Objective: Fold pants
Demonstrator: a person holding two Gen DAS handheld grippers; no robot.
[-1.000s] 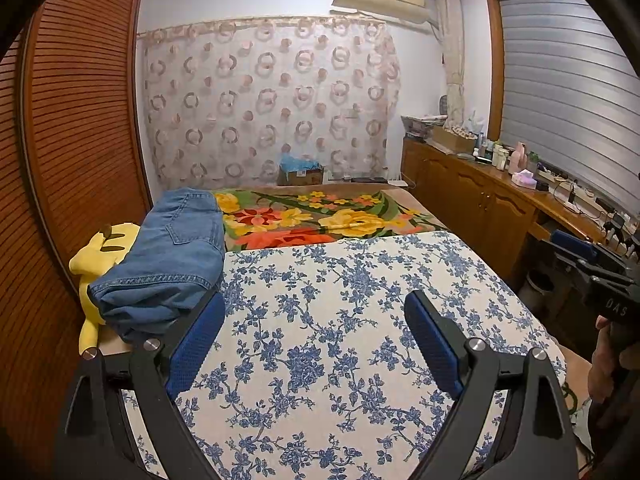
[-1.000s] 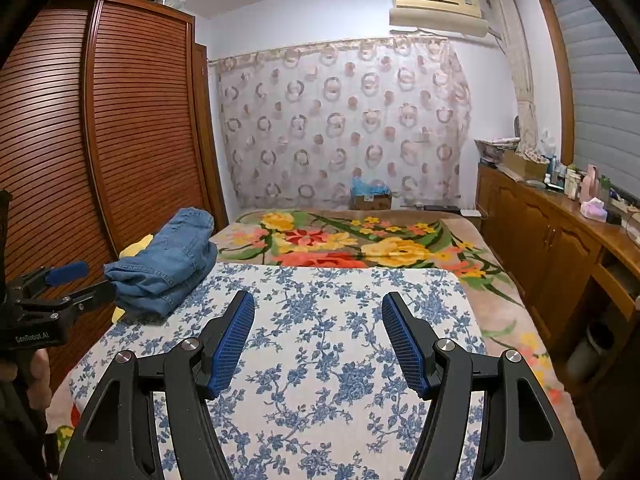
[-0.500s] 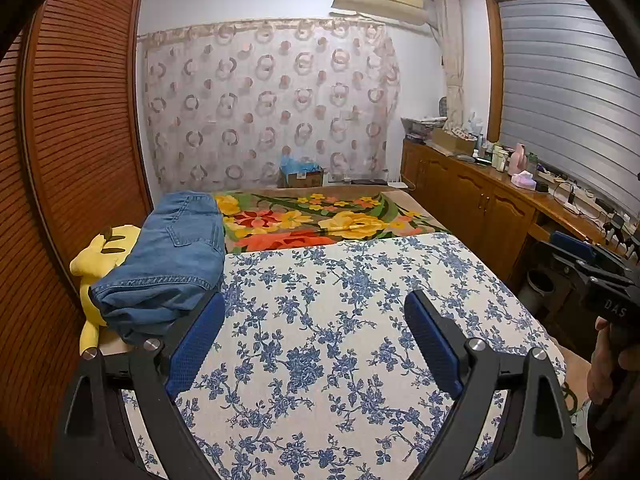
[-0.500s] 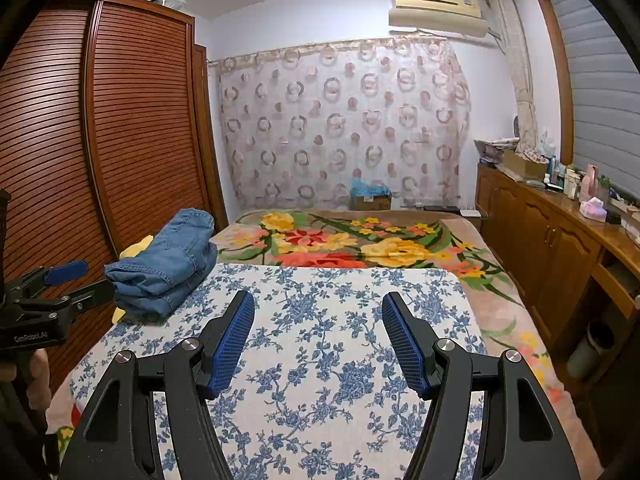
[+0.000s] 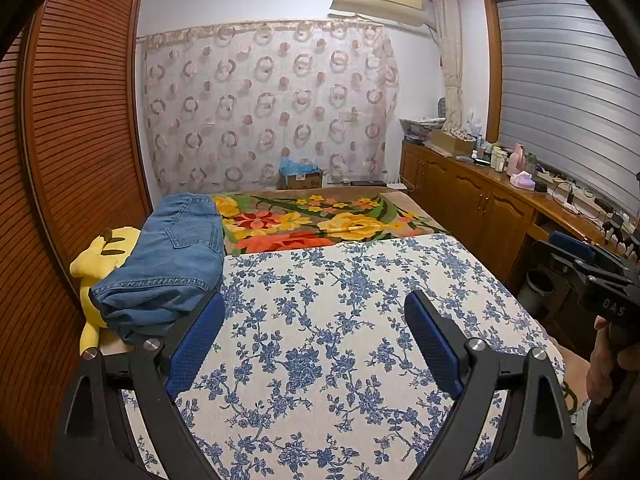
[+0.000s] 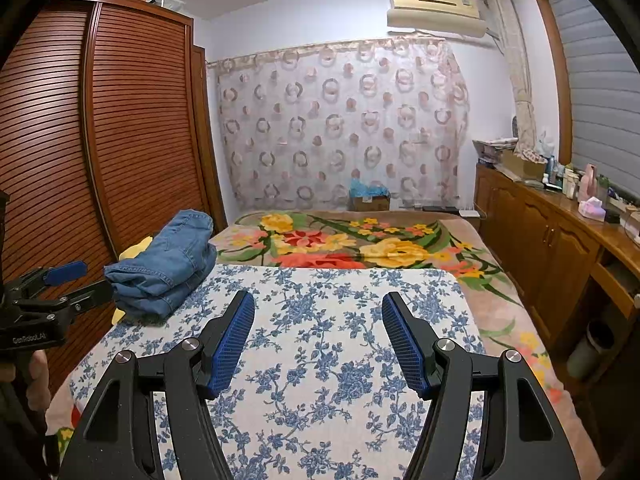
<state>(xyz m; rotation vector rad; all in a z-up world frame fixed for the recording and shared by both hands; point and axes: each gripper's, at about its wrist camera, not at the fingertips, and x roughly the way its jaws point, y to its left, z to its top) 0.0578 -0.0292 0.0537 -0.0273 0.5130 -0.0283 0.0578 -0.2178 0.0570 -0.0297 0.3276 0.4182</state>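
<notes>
A folded pair of blue jeans [image 5: 168, 264] lies at the left edge of the bed, partly on a yellow plush toy [image 5: 102, 254]. In the right wrist view the same jeans [image 6: 164, 268] form a thick stack at the left. My left gripper [image 5: 314, 304] hovers open over the blue-flowered sheet [image 5: 340, 320], its left finger just in front of the jeans, nothing between the pads. My right gripper [image 6: 318, 304] is also open and empty above the sheet [image 6: 340, 360], to the right of the jeans. Each gripper shows at the edge of the other's view, held by a hand.
A flowered blanket [image 5: 320, 220] covers the far half of the bed. A slatted wooden wardrobe [image 6: 120, 140] runs along the left. A wooden counter [image 5: 500, 200] with bottles and clutter lines the right wall. A cardboard box [image 5: 302, 178] sits by the curtain.
</notes>
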